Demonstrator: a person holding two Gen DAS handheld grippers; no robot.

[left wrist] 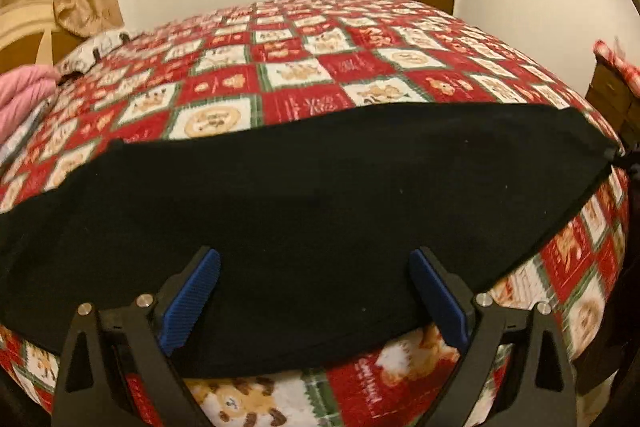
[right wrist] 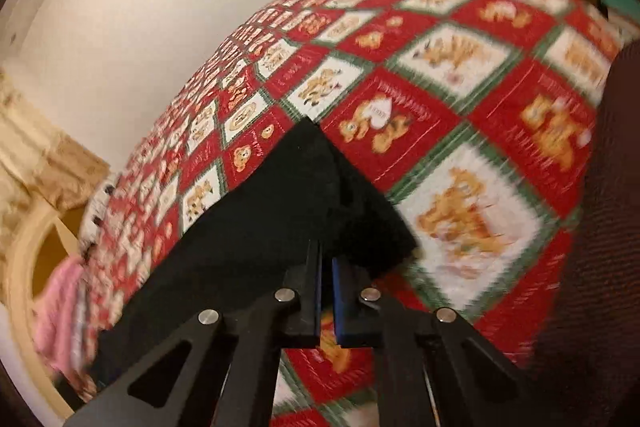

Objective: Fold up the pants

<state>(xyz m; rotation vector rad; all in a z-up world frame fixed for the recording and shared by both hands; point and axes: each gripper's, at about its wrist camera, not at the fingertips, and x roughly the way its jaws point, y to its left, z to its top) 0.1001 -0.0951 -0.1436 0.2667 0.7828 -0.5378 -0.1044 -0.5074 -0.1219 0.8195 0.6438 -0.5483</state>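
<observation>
Lying across the bedspread (left wrist: 320,75), black pants (left wrist: 304,195) sit beneath the spread-jawed left hand-held gripper (left wrist: 316,291), the right hand-held gripper (right wrist: 326,267) pinching their corner.

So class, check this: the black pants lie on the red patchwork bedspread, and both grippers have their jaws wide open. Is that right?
Not quite. The black pants do lie on the bedspread, and the left gripper has its jaws wide open, but the right gripper is shut, jaws nearly together at the pants' edge. The right wrist view shows it.
</observation>
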